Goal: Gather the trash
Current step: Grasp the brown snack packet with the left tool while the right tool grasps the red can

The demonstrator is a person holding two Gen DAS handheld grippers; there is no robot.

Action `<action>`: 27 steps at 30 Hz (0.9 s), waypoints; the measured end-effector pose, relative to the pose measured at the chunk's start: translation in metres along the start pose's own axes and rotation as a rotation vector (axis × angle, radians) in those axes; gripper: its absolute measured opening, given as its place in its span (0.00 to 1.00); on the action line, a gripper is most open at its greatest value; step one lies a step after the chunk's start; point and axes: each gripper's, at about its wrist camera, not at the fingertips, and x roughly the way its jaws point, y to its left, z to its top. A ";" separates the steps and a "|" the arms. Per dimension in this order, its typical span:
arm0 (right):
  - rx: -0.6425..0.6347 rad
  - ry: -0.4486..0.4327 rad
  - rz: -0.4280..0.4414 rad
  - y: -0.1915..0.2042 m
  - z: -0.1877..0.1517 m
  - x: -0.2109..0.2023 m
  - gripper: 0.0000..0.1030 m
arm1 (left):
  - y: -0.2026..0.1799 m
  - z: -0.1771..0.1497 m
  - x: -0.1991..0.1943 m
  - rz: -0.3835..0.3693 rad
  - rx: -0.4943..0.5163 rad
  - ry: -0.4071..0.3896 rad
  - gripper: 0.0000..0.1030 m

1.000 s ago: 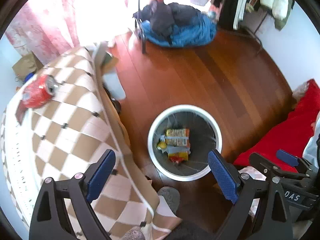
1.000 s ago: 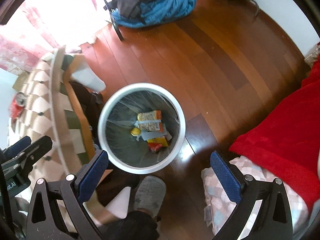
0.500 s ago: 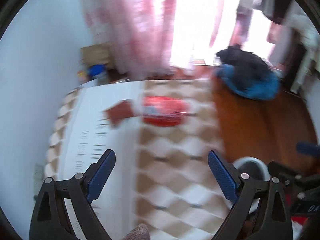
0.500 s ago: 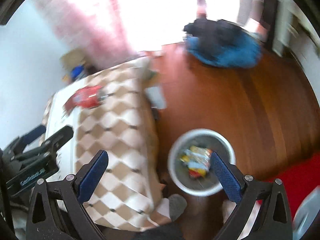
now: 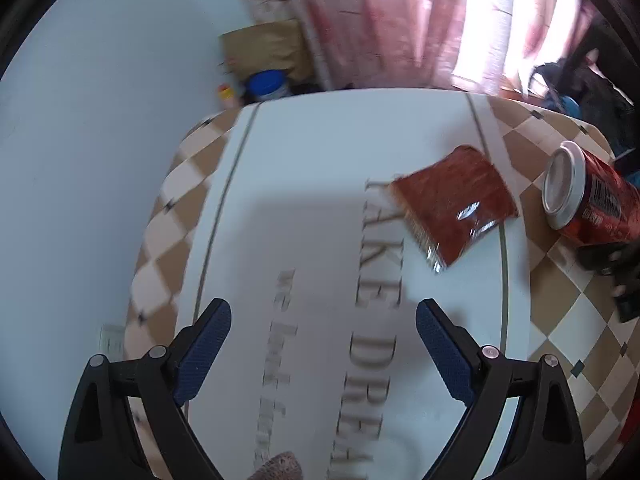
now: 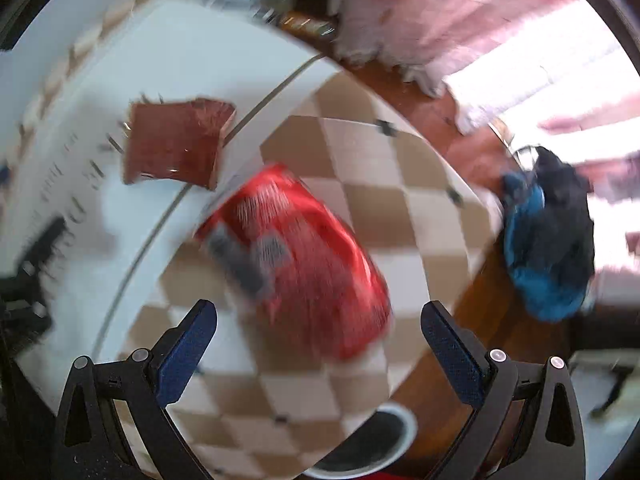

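Note:
A dark red snack wrapper lies flat on the white middle of the tablecloth, ahead and right of my open, empty left gripper. A red drink can lies on its side to the wrapper's right. In the right wrist view the can is blurred and lies just ahead of my open, empty right gripper, with the wrapper beyond it to the left. The white bin's rim shows below the table edge.
The table has a checked brown and cream cloth with a white centre. Pink curtains, a brown bag and a blue-lidded jar stand behind it. A blue and black clothes pile lies on the wooden floor.
Both grippers have swung from above the bin to over the table. The wrapper and can are now close in front of them. Both stay open.

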 end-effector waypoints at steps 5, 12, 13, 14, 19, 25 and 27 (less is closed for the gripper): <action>0.049 0.020 0.094 -0.011 0.018 0.022 0.93 | -0.011 0.033 0.005 -0.090 0.118 -0.006 0.92; 0.397 0.035 0.153 -0.063 -0.005 0.030 0.90 | -0.051 0.060 0.015 -0.216 0.387 0.014 0.92; 0.459 0.031 0.184 -0.073 -0.013 0.031 0.89 | -0.059 0.060 0.015 -0.220 0.440 0.013 0.92; 0.487 0.029 0.199 -0.077 -0.016 0.031 0.89 | -0.067 0.060 0.017 -0.223 0.483 0.021 0.92; 0.549 0.016 0.235 -0.095 -0.034 0.031 0.86 | -0.085 0.065 0.021 -0.234 0.571 0.030 0.82; 0.560 -0.031 0.242 -0.080 -0.049 0.027 0.82 | -0.084 0.062 0.008 -0.278 0.531 0.036 0.40; 0.569 -0.050 0.247 -0.073 -0.047 0.029 0.80 | -0.082 0.058 0.006 -0.271 0.509 0.034 0.40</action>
